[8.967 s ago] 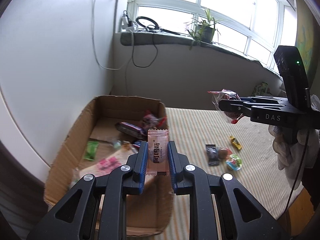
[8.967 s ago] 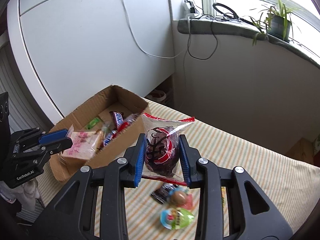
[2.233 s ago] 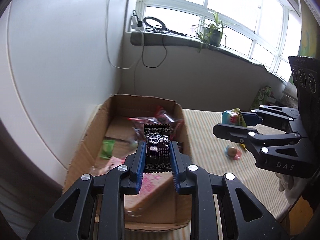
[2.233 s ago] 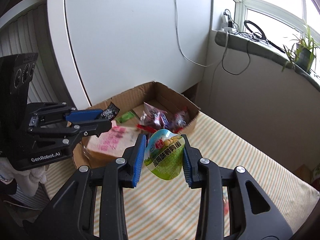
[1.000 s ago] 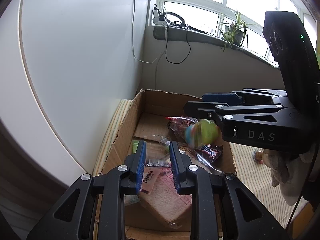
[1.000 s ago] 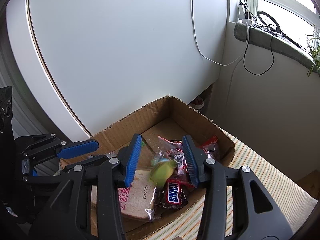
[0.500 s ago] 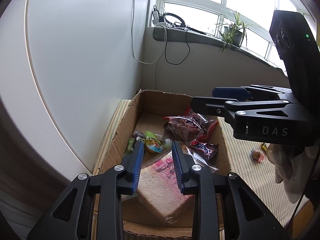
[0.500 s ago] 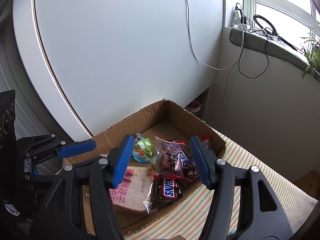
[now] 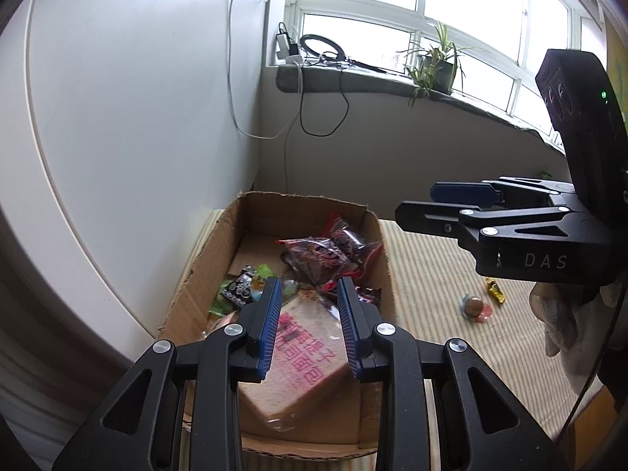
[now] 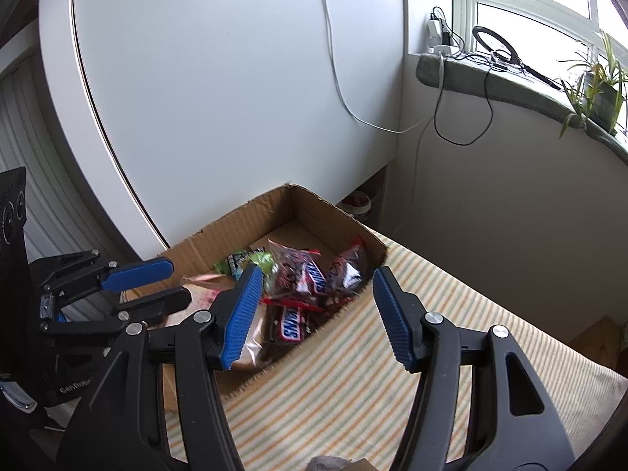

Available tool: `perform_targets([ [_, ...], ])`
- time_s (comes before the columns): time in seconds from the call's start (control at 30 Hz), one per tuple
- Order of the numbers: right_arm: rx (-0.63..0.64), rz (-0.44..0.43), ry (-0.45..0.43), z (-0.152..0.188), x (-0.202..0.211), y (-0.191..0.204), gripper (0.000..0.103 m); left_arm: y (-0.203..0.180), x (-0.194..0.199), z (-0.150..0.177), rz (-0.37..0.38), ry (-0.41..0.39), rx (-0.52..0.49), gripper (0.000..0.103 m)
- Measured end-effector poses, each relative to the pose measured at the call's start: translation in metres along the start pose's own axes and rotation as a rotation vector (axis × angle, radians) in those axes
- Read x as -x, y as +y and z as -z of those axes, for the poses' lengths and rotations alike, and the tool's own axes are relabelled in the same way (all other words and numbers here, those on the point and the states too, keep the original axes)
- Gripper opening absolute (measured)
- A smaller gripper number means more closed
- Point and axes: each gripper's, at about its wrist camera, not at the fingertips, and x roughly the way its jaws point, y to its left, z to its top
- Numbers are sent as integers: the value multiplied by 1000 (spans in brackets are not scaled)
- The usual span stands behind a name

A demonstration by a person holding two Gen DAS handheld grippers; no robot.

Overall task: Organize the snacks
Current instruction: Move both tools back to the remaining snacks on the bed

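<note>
A cardboard box (image 9: 204,259) (image 10: 314,206) on the striped table holds several snacks: a bagged bread slice with pink print (image 9: 310,349), red packets (image 9: 314,255), Snickers bars (image 10: 292,320), and a green cup snack (image 10: 263,261). My left gripper (image 9: 310,314) is open and empty above the near end of the box. It also shows in the right wrist view (image 10: 153,286). My right gripper (image 10: 318,310) is wide open and empty over the box's right wall. It also shows in the left wrist view (image 9: 439,200). A round candy (image 9: 473,306) and a yellow candy (image 9: 495,290) lie on the table.
A white cabinet wall (image 10: 219,86) stands right behind the box. A windowsill (image 9: 373,82) with cables and a potted plant (image 9: 431,66) runs along the back. The striped tablecloth (image 10: 353,384) spreads to the right of the box.
My right gripper let the green cup snack drop into the box, opened wider and drew back to the right. My left gripper released its black packet into the box and opened.
</note>
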Motion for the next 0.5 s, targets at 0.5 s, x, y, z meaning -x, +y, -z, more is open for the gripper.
perform_targets([
  [0.5,-100,93,-8,63,65,-90,61,-69,-6,5,92,15,-60,28],
])
